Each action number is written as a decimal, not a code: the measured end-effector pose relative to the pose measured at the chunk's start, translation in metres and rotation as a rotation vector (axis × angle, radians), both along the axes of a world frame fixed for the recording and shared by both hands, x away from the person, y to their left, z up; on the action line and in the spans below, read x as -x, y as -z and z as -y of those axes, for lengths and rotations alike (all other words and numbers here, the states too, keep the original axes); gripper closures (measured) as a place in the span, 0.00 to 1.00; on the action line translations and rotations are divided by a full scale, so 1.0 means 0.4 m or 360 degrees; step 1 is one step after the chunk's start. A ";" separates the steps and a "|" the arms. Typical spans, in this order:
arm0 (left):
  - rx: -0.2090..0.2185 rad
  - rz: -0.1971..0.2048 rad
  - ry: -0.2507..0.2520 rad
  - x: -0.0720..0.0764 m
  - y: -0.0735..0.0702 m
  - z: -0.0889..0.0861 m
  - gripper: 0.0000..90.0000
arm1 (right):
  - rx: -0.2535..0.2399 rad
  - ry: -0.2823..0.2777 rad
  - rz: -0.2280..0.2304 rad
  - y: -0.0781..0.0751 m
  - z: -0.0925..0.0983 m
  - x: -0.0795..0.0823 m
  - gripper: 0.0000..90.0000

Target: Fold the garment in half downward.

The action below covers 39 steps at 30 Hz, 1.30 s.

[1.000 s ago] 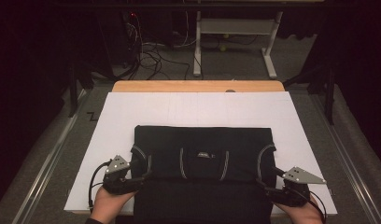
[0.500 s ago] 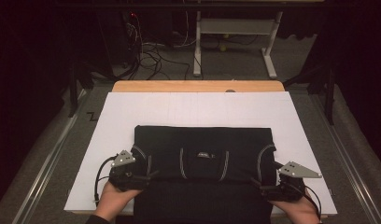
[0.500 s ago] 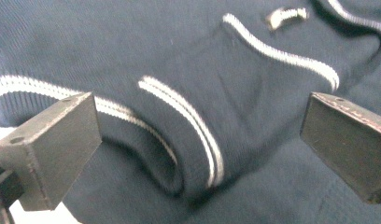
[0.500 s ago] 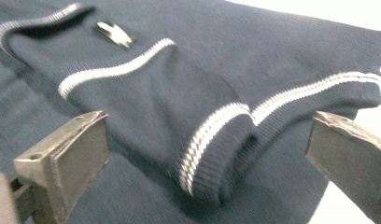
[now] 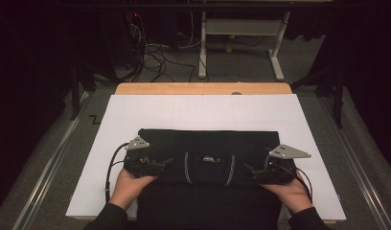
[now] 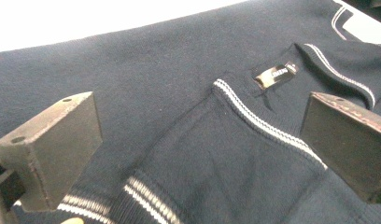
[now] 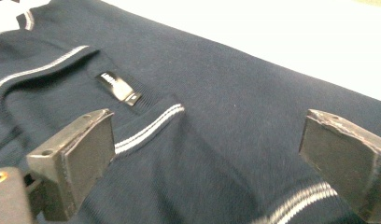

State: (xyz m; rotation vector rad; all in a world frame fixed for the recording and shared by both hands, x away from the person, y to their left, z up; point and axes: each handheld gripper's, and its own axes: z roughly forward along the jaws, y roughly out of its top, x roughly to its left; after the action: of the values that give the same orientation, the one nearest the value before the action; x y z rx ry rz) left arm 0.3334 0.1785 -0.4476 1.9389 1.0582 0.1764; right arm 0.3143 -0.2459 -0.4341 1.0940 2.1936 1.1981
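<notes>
A dark navy sweater (image 5: 208, 143) with white stripes lies folded flat on the white sheet (image 5: 203, 110). Its neck label (image 5: 208, 158) faces up near the middle. My left gripper (image 5: 161, 164) hovers over the sweater's left part and points inward. Its jaws have just been opening and now stand wide, with only flat knit (image 6: 156, 70) below them. My right gripper (image 5: 249, 169) mirrors it on the right. Its jaws have just opened wide and then eased in slightly, and nothing is pinched. The label (image 6: 275, 74) and striped collar lie ahead of the left gripper (image 6: 198, 121). The label (image 7: 117, 87) also lies ahead of the right gripper (image 7: 209, 130).
The sheet covers a wooden table whose far edge (image 5: 203, 88) shows bare. Metal rails (image 5: 50, 163) run along both sides. Beyond the table are a desk frame (image 5: 241, 28) and floor cables (image 5: 155, 52). Bare white sheet lies beyond and beside the sweater.
Both hands have moved inward from the sweater's outer edges to positions over the garment. The sweater's outline has stayed the same.
</notes>
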 end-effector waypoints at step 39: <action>-0.0181 0.0060 0.0068 0.032 0.038 0.018 0.78 | 0.0210 -0.0118 -0.0039 0.039 -0.045 0.008 0.91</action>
State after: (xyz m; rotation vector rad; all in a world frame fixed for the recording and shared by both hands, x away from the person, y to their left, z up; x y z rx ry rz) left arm 0.3208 0.1713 -0.4628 2.0503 1.0002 0.2537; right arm 0.3111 -0.2279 -0.4497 0.9866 2.3142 1.0577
